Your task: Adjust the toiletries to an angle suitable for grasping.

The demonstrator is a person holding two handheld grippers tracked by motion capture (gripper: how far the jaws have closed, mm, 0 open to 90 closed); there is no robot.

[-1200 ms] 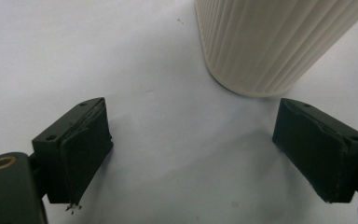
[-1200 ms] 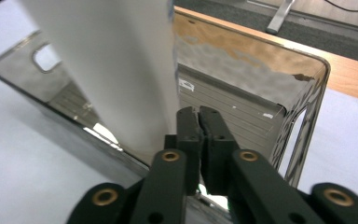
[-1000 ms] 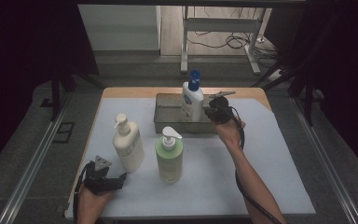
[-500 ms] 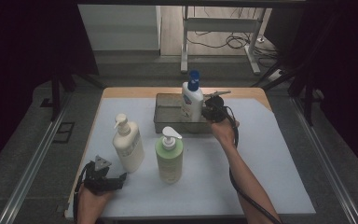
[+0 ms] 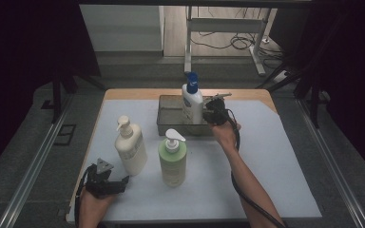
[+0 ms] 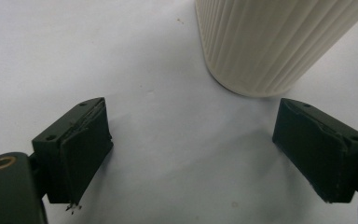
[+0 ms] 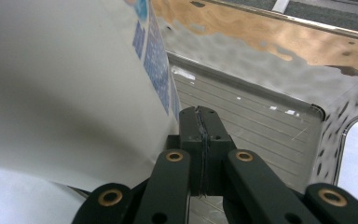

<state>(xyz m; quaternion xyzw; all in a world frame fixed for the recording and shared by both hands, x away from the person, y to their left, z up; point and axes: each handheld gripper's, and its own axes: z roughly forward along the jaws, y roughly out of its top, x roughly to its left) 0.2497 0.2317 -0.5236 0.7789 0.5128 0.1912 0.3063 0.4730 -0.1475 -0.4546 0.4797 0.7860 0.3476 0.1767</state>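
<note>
The high view looks from above the near edge of the table (image 5: 285,190), forward and down, far enough to see all four edges. The left gripper view sits very low near the front left corner, close to the cream bottle (image 6: 270,42), also seen in the high view (image 5: 131,151). The right gripper view looks along closed jaws into the metal tray (image 7: 270,116) near the back edge, right beside the white bottle (image 7: 60,93); the high view shows both (image 5: 171,111) (image 5: 192,105).

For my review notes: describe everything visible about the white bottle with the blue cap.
The white plastic bottle with a blue pump cap stands upright inside the shallow metal tray at the table's far edge. Its front bears a label with blue print. The right gripper, fingers shut on nothing, sits close against its side; actual contact cannot be told.
</note>
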